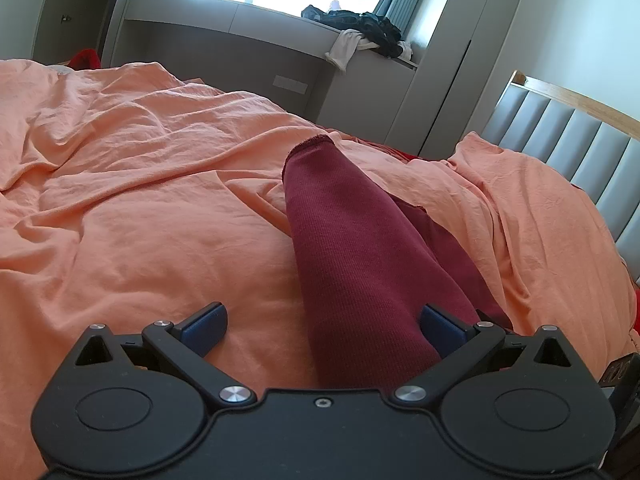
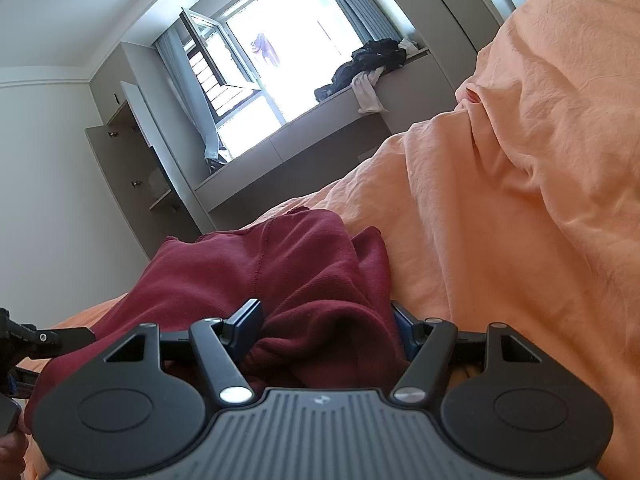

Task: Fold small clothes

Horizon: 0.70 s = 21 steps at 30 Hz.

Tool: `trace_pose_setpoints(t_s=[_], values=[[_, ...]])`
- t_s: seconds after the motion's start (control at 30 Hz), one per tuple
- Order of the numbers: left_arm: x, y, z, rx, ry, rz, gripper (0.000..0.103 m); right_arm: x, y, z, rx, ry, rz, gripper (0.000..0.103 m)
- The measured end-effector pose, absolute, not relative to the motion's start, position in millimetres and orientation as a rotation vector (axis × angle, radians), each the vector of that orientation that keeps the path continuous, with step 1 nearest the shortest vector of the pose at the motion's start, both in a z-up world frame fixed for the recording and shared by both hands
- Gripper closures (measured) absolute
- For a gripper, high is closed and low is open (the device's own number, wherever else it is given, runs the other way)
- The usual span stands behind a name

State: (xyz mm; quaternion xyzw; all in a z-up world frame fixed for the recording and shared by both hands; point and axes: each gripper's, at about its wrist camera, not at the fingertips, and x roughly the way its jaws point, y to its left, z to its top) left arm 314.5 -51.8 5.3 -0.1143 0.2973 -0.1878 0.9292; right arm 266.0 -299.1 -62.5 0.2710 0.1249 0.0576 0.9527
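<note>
Left wrist view: the left gripper [image 1: 324, 330] stands wide open over a dark red ribbed knit garment [image 1: 344, 248] lying on the wrinkled orange bedsheet [image 1: 140, 184], gripping nothing. Right wrist view: the right gripper [image 2: 324, 328] gapes around a bunched fold [image 2: 320, 312]; contact is unclear. Folding seems under way; next comes pinching an edge. Garment's near end is hidden.

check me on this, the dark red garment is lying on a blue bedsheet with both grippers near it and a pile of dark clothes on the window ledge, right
Not quite: the bedsheet is orange, not blue, as the left wrist view shows plainly. The rest holds: the dark red garment lies on it with the left gripper and right gripper at it, and dark clothes sit piled on the window ledge.
</note>
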Motion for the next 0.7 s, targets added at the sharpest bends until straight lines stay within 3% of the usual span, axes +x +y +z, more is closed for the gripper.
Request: trace_pose_setpoints(t_s=[0.3,0.4,0.5,0.63,0.7], values=[[312,-50,7,-0.255,0.621,-0.429,0.006,266,-298,-59,0.539,0.264,0.115,0.038],[312,-51,6,-0.274,0.639,-0.471,0.013,265,-295,-55,0.514,0.266,0.121,0.045],[311,-53,6,-0.283,0.644,-0.506,0.03,264,-290,-49,0.472,0.264,0.119,0.051],[307,-57,6,-0.264,0.629,-0.518,0.04,261,-285,-44,0.434,0.258,0.113,0.059],[303,-60,9,-0.241,0.602,-0.513,0.051,258,-282,-42,0.412,0.246,0.107,0.066]])
